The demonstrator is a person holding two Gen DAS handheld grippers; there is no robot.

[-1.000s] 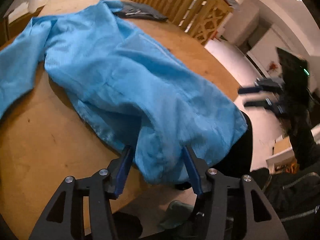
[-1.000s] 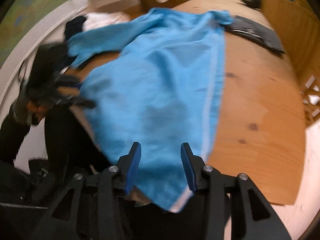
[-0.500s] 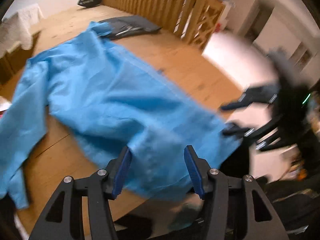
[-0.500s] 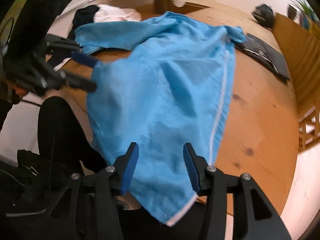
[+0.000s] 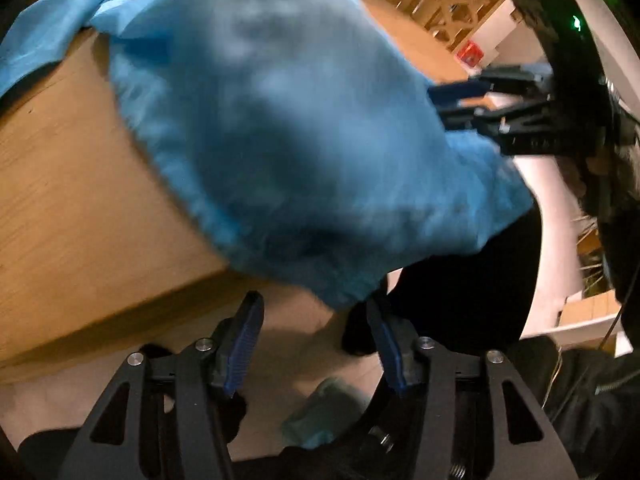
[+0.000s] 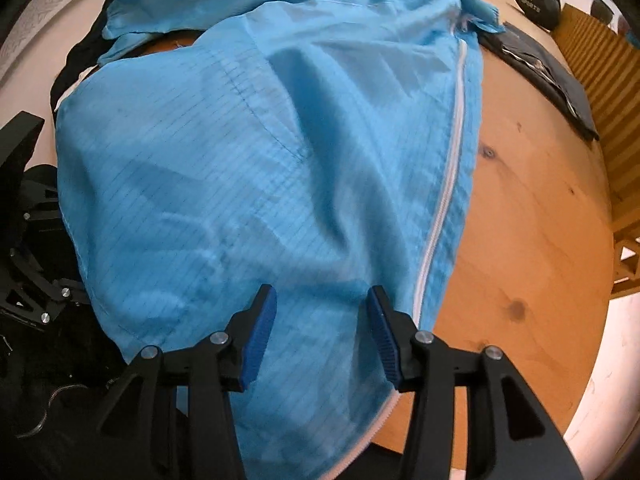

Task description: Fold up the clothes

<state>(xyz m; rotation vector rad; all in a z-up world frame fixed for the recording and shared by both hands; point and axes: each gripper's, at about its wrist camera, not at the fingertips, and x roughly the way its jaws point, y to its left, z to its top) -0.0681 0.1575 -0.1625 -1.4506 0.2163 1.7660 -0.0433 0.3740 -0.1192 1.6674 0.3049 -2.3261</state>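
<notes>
blue jacket (image 6: pixel 248 168): thin, limp, slick. hem hangs off surface (image 6: pixel 532 216) between my right jaws, unpinched; left jaws just narrowed, hem just ahead.

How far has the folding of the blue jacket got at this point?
Barely started. Done: the blue jacket is spread on the wooden table, hem hanging over the near edge. In hand: right gripper and left gripper are at the hem, open; the left gripper's jaws have just been closing, with nothing between them. Left: every fold; both sleeves are still out.
</notes>
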